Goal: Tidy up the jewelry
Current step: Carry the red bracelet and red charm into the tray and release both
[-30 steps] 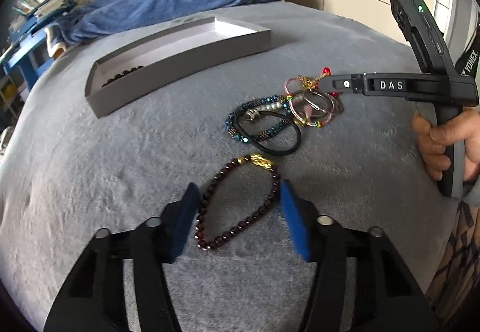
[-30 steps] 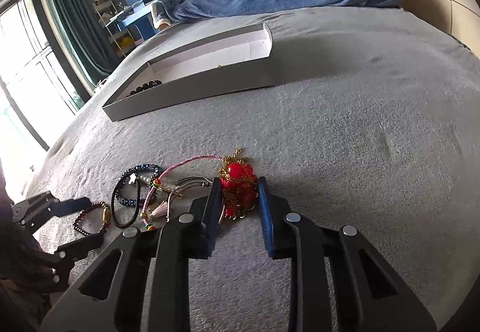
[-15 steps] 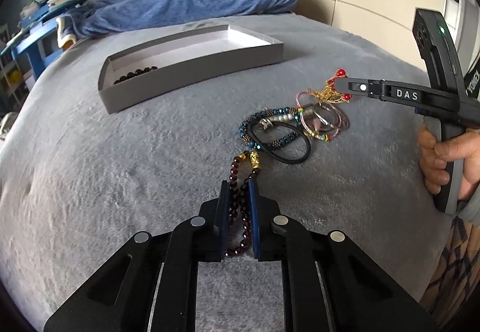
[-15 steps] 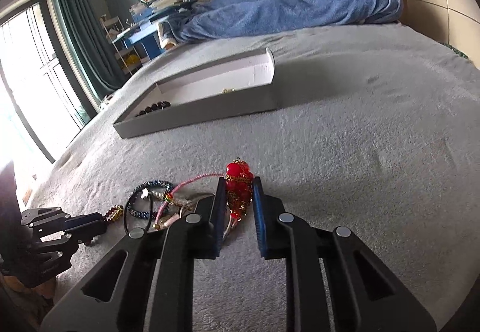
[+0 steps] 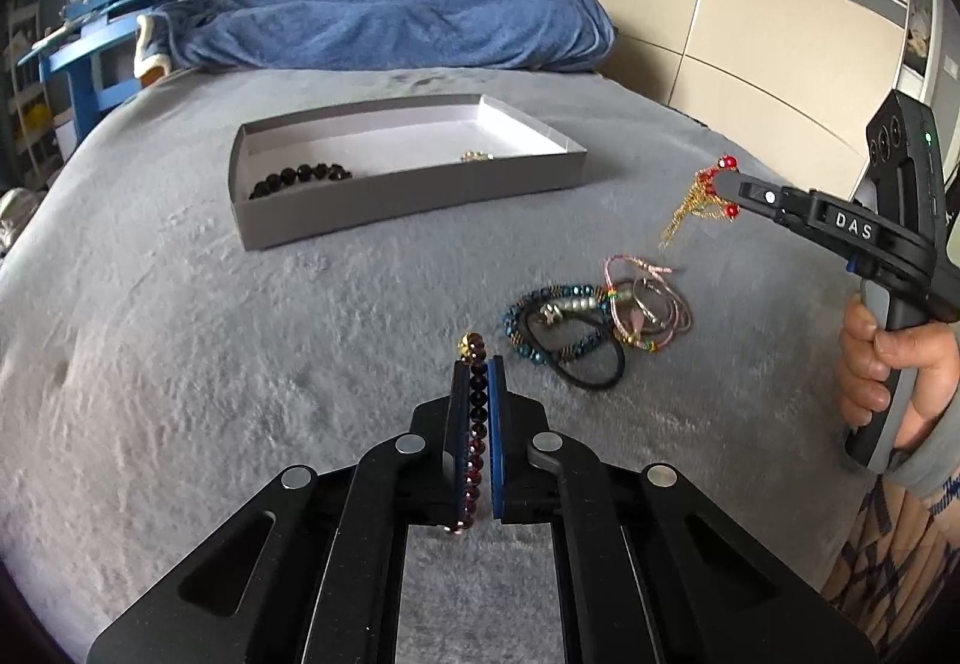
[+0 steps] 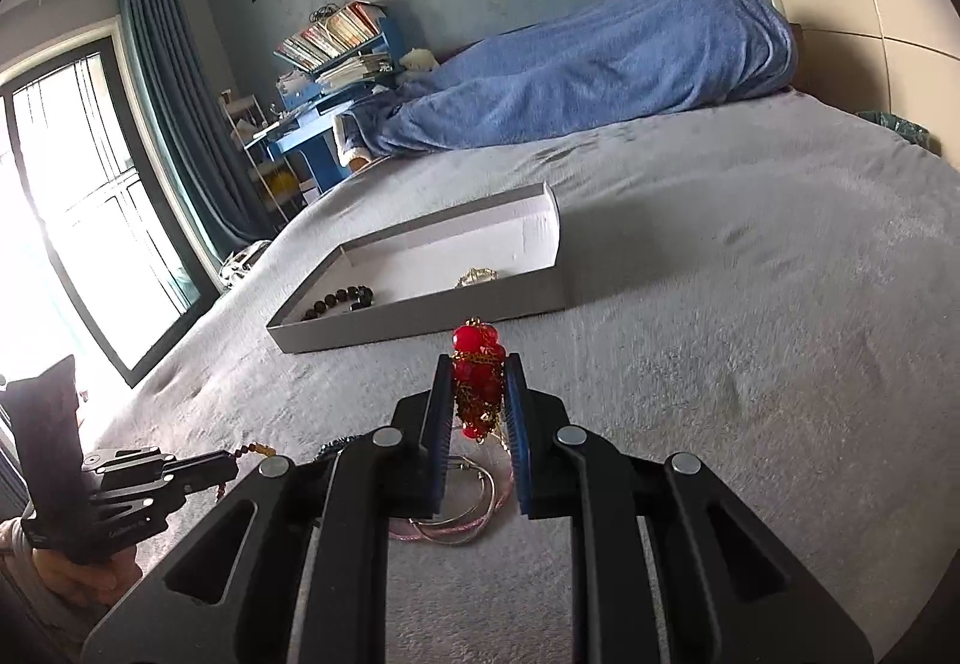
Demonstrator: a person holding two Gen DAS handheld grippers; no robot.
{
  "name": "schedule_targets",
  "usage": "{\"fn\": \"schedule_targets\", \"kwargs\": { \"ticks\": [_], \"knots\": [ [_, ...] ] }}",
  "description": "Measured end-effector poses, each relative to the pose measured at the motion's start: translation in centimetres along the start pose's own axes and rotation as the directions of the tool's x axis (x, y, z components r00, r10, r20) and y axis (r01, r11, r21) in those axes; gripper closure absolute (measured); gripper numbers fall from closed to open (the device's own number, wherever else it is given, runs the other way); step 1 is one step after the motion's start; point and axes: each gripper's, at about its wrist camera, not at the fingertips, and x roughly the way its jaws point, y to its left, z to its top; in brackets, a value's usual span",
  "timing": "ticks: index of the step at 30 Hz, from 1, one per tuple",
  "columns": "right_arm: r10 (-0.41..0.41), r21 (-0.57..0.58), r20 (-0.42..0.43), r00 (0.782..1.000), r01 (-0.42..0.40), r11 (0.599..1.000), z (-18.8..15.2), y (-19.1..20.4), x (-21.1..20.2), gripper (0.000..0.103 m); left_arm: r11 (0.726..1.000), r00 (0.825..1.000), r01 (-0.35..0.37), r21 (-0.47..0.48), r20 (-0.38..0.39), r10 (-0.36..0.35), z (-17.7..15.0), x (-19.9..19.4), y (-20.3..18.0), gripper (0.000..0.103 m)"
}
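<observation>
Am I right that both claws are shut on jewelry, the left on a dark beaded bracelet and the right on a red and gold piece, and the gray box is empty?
Not quite: the gray box is not empty. The left wrist view shows a black bead bracelet and a small gold piece inside. The rest holds: left claw on the dark beaded bracelet, right claw on the red and gold piece.

daylight floods in from the window (image 6: 78, 220) at the left of the right wrist view, blown out to white glare. the grey bed (image 5: 180, 364) is evenly, softly lit with faint shadows. fisheye bending and dark vignetting mark the edges; slight blur at the rims.
</observation>
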Motion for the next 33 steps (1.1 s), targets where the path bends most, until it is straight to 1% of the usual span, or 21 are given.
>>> {"fn": "schedule_targets", "kwargs": {
  "ticks": [5, 12, 23, 27, 29, 33],
  "knots": [
    [-0.009, -0.001, -0.025, 1.0, 0.009, 1.0, -0.3, 0.1, 0.4, 0.087, 1.0, 1.0, 0.002, -0.005, 0.019, -0.002, 0.9, -0.5, 0.5, 0.097],
    [-0.014, -0.014, -0.034, 0.999, 0.014, 1.0, -0.1, 0.5, 0.8, 0.087, 0.999, 1.0, 0.007, -0.05, 0.022, -0.006, 2.3, -0.3, 2.0, 0.097],
    [-0.032, -0.056, -0.09, 0.995, 0.027, 0.998, 0.3, 1.3, 2.4, 0.087, 0.999, 0.999, -0.035, -0.028, 0.013, 0.035, 5.0, 0.3, 2.7, 0.097],
    [-0.031, -0.09, -0.107, 0.994, 0.021, 0.996, 1.5, 2.1, 3.4, 0.087, 0.999, 0.999, -0.043, 0.001, 0.022, 0.043, 7.1, 0.7, 2.7, 0.097],
    [-0.028, -0.115, -0.11, 0.994, 0.015, 0.993, 2.7, 2.7, 4.2, 0.087, 0.999, 0.999, -0.041, 0.007, 0.035, 0.041, 8.2, 0.7, 2.8, 0.097],
    [-0.006, -0.143, -0.095, 0.995, -0.007, 0.99, 5.5, 3.8, 5.6, 0.087, 0.999, 0.997, -0.037, 0.008, 0.066, 0.036, 11.5, 1.1, 3.5, 0.097]
  ]
}}
